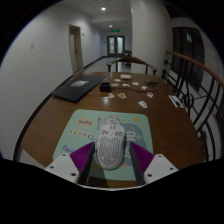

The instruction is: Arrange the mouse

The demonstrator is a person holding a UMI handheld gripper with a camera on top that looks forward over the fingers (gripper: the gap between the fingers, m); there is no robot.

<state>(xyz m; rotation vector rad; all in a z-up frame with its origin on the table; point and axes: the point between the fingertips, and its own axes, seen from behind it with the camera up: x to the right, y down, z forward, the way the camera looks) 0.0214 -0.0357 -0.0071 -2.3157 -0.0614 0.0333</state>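
Note:
A white honeycomb-shell mouse (110,143) lies on a pale green mouse mat (90,125) on the brown wooden table (45,120). My gripper (111,153) straddles the mouse. The mouse stands between the purple pads (75,158), with a small gap showing on the right side. The fingers are open. The rear end of the mouse reaches back between the fingers, and its front points away from me, towards the middle of the mat.
A dark flat laptop or folder (75,88) lies at the far left of the table. Several small cards and items (128,83) are scattered at the far end. A metal railing (195,90) runs along the right. A corridor lies beyond.

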